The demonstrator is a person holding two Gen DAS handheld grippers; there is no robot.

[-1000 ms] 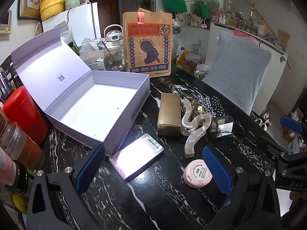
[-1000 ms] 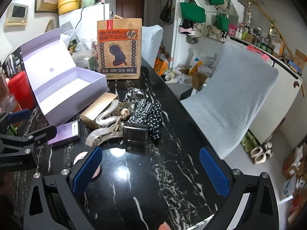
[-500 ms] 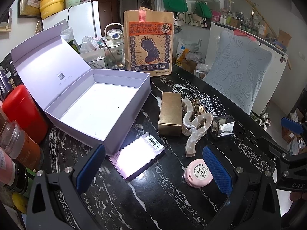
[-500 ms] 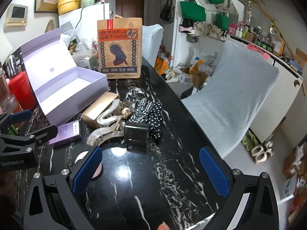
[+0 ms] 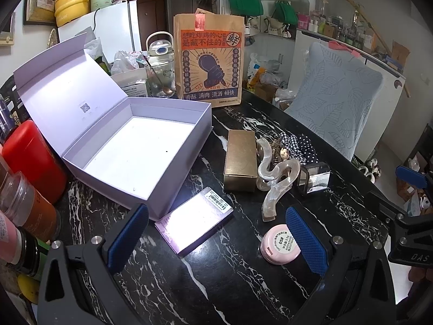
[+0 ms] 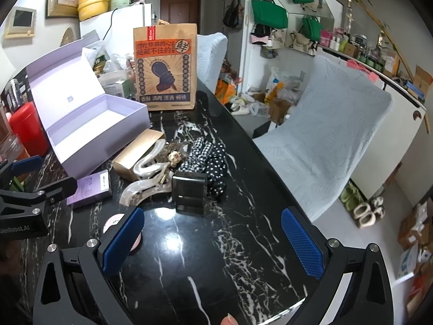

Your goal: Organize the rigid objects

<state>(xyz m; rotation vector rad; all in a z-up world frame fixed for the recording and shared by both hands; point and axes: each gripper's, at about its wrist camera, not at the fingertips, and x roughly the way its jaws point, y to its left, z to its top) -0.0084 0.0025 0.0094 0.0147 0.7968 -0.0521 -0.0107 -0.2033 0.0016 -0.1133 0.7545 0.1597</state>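
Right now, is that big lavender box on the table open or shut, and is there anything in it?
Open and empty: the lavender box has its lid tilted back, and its white floor is bare.

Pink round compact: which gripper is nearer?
Left. The pink round compact lies just beside the left gripper's right finger; the right gripper hovers farther right, compact outside its left finger.

Open lavender cardboard box (image 5: 140, 146) left on my black marble table (image 5: 216, 279), flat lilac carton (image 5: 193, 223) before it, gold rectangular box (image 5: 240, 160) right, round pink compact (image 5: 278, 243) nearest me.

Marble table (image 5: 216, 284) bearing open box (image 5: 140, 151)
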